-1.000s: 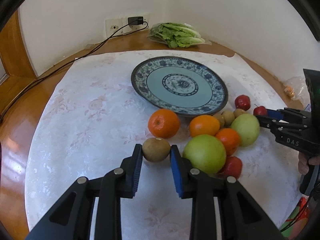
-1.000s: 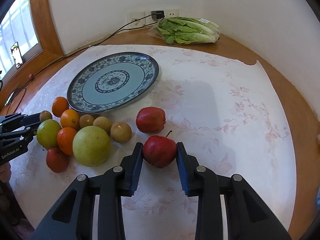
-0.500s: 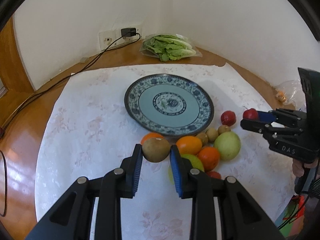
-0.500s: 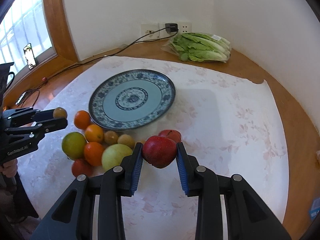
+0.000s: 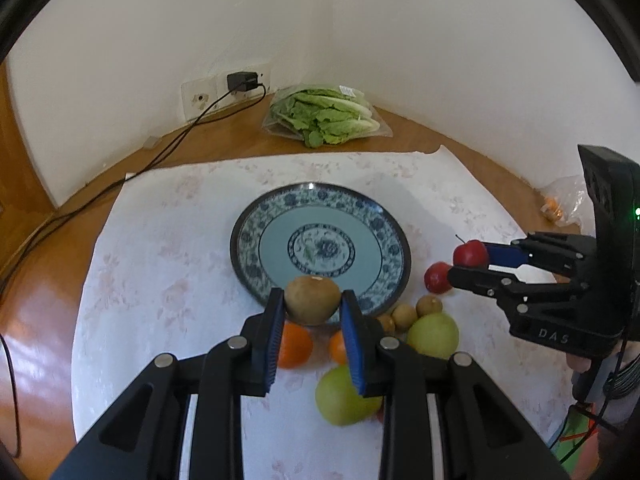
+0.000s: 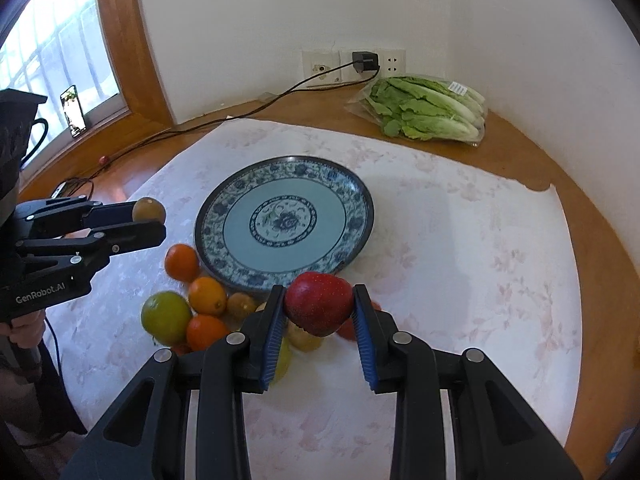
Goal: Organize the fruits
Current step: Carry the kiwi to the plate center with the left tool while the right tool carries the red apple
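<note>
The kiwi (image 5: 312, 294) is pinched in the left gripper (image 5: 313, 312), raised above the plate (image 5: 246, 256) at its near rim; the apple (image 6: 318, 303) is clamped in the right gripper (image 6: 319, 318) likewise; round fruit may roll off the plate if released high; only the right wrist view shows the window (image 6: 48, 60).

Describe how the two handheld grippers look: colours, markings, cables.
Both are matte black linkage frames with silver rivets and blue ribbed pads. The left gripper reads "GenRobot.AI", with a dark cable below. The right gripper reads "DAS", shows a green light, and trails coiled cables.
</note>
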`<state>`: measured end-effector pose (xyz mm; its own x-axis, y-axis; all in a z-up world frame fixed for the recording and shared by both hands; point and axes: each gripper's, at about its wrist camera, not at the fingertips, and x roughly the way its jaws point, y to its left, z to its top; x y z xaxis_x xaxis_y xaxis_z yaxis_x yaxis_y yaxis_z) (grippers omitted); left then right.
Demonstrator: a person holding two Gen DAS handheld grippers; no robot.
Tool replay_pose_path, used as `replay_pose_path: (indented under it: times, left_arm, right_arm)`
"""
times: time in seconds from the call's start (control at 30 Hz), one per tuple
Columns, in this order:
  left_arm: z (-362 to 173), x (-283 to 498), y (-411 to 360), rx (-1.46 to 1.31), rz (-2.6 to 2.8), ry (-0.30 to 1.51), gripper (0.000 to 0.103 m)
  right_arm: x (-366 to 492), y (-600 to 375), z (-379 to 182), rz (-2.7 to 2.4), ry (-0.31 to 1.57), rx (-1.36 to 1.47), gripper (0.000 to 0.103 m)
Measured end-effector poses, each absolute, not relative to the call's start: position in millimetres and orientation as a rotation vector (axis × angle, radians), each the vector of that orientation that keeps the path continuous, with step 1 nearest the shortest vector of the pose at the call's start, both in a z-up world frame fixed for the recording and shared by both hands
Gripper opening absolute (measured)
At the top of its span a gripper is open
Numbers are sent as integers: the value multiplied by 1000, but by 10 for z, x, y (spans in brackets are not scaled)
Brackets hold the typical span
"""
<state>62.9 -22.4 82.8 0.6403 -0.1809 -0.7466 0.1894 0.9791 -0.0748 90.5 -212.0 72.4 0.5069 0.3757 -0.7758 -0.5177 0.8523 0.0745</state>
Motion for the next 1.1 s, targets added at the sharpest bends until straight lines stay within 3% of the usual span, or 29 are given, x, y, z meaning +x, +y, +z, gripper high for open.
replay_pose_path:
  times: [0.67,1.1]
  left_arm:
    - [805,1246,-473,50,-226,867,29]
    - [481,1571,-560,84,-184,935,29]
  right_arm:
    - [1443,-2092,666,524,924,-118,34]
    - [1707,-2041,409,480,974,-163,34]
